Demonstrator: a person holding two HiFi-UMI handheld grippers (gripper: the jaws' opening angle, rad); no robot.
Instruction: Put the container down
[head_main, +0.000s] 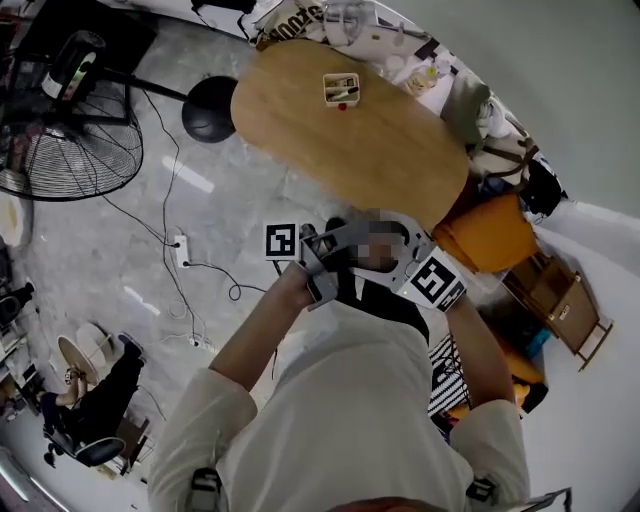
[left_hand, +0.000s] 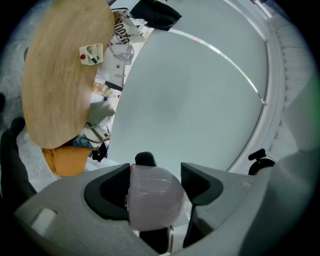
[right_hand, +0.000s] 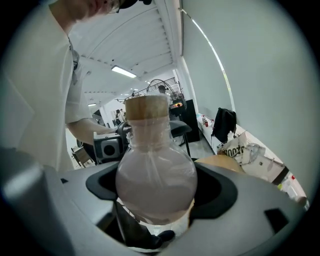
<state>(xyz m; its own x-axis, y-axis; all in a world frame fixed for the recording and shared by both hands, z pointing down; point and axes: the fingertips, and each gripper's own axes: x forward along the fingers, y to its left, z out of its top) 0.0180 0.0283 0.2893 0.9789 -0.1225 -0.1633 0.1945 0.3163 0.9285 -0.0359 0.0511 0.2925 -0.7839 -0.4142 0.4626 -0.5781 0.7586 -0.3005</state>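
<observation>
Right now, a round glass flask (right_hand: 155, 165) with a cork top (right_hand: 146, 107) is being held up in the air, close to the person's chest. It is being squeezed round its fat belly by the right gripper (right_hand: 156, 189), whose jaws are being pressed narrow against the glass on both sides. The same flask is also being hugged by the left gripper (left_hand: 154, 186). Its jaws are sitting close on the pale pink glass, and they seem to be gripping it too, though one side is harder to read.

Nothing is being put down yet. The flask is being carried, well apart from the wooden table (head_main: 400, 150). A small white box (head_main: 341, 88) is being shown on the far part of that table, and the near part looks bare.

For the next move, the flask probably needs to be brought over a bare spot on the table and lowered with its cork up. The jaws should be opened only once the bottom is resting. Because the belly is round, it may roll, so a slow, gentle let-go is called for.
</observation>
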